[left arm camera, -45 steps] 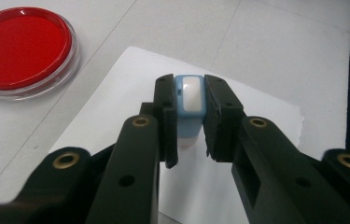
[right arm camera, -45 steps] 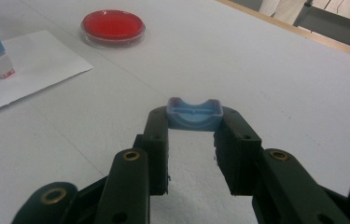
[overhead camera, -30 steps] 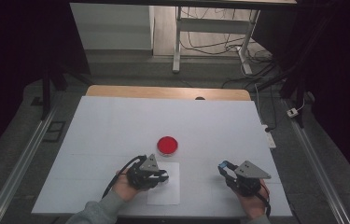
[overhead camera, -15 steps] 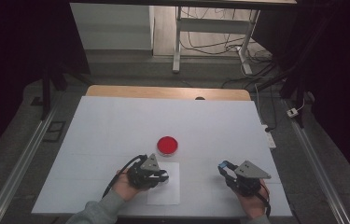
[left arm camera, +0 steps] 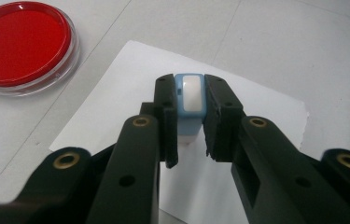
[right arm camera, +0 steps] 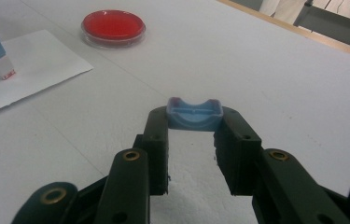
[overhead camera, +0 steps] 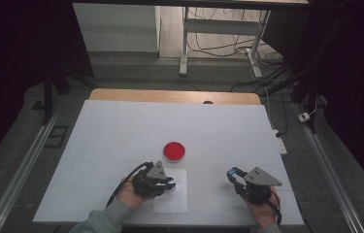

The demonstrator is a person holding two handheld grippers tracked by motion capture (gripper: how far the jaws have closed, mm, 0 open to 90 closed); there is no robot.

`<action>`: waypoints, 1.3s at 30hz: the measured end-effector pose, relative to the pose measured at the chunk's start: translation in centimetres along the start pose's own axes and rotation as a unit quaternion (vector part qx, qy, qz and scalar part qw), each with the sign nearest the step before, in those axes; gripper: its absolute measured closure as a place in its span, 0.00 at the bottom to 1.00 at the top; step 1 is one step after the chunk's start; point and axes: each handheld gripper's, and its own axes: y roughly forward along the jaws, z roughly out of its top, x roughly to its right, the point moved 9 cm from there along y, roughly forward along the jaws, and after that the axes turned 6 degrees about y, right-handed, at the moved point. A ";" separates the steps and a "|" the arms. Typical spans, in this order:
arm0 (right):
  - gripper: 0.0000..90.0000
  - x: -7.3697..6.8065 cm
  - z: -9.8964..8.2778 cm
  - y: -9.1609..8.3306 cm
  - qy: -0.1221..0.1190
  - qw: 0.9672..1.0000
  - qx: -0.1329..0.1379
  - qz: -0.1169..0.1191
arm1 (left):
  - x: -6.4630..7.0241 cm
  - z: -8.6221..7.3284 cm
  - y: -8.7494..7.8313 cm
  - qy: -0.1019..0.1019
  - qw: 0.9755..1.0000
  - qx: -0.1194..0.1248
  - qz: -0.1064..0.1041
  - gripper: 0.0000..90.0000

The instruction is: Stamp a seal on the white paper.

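A light-blue and white stamp [left arm camera: 190, 100], a light-blue cap [right arm camera: 194, 114], a red ink pad [overhead camera: 174, 151], white paper [overhead camera: 172, 201].

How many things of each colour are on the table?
Red: 1, the ink pad dish
White: 1, the paper sheet
Blue: 2, the stamp in the left gripper and its cap in the right gripper
Total: 4

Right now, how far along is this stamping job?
Done: the blue cap is off, clamped in the right gripper. In hand: the left gripper presses the stamp onto the white paper. Left: lifting it and recapping. No print visible yet.
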 end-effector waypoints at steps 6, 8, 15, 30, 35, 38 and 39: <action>0.73 0.0 0.0 0.0 0.000 1.000 0.001 0.000 | 0.0 0.0 0.0 0.003 1.000 -0.004 0.001 0.85; 0.73 0.0 0.0 0.0 -0.001 1.000 0.001 0.000 | 0.0 0.1 0.0 0.006 1.000 -0.006 0.002 0.85; 0.73 0.1 0.0 0.0 -0.001 1.000 0.001 0.000 | 0.0 0.0 0.0 0.004 1.000 -0.005 -0.003 0.85; 0.73 0.0 0.1 -0.1 -0.003 1.000 0.001 0.000 | 0.0 0.0 0.1 0.002 1.000 -0.004 -0.001 0.85; 0.73 -0.1 0.2 -0.1 -0.003 1.000 0.003 0.001 | 0.0 0.0 0.1 0.004 1.000 -0.004 0.003 0.85; 0.73 0.0 0.2 -0.1 -0.003 1.000 0.003 0.000 | 0.0 0.1 0.0 0.006 1.000 -0.002 0.004 0.85; 0.73 0.0 0.2 -0.1 -0.004 1.000 0.003 0.000 | 0.0 0.2 -0.1 0.007 1.000 0.004 0.006 0.85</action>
